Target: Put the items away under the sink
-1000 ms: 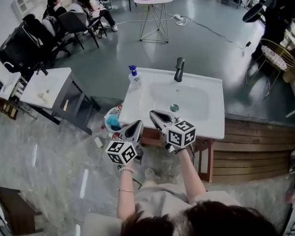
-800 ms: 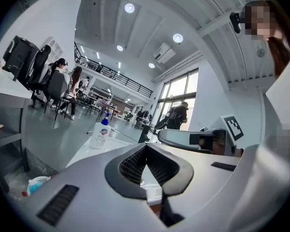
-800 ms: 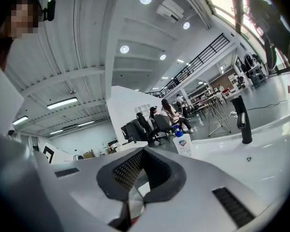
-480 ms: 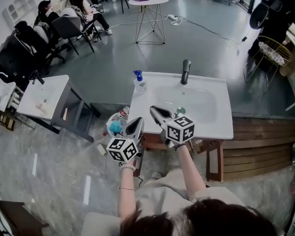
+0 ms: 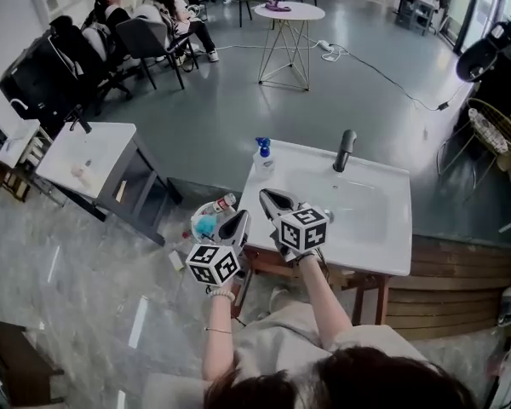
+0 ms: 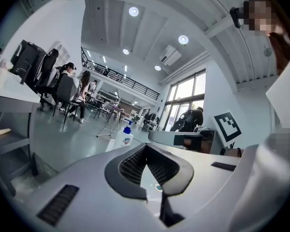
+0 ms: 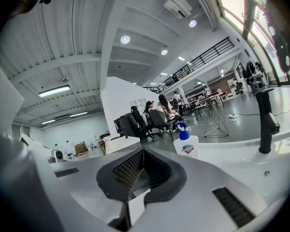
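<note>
Closed tight on nothing: left gripper [image 5: 238,218], right gripper [image 5: 267,198]. Straight ahead, upright on the sink's [image 5: 392,237] far-left corner — soap bottle [image 5: 262,155], seemingly nearer the right one. Just left of the left tip, low on the floor — bucket of items [image 5: 206,220].

soap bottle [image 7: 186,149] label too small to read, no other text

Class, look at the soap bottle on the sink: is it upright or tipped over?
Upright: the soap bottle stands on the sink at its back corner, blue pump on top.
</note>
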Action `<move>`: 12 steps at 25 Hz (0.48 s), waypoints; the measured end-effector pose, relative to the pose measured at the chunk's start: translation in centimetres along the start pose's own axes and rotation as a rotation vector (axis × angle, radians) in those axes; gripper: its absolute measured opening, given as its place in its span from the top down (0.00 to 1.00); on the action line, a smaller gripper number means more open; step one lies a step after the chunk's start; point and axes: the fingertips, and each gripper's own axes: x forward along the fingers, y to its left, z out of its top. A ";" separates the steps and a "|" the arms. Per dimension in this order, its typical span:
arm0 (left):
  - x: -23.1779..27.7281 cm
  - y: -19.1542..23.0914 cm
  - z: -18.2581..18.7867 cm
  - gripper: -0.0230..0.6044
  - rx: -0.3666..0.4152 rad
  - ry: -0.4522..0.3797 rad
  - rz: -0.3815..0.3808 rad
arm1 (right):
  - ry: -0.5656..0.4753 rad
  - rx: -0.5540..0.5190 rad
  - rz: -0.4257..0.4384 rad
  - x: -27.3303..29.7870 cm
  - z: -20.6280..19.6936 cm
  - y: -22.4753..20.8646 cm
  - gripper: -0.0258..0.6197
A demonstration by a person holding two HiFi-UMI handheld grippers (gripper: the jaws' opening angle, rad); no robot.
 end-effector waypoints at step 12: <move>3.6 3.6 1.1 0.96 -0.031 -0.008 0.071 | 0.055 -0.030 -0.167 5.3 -0.3 -5.8 0.93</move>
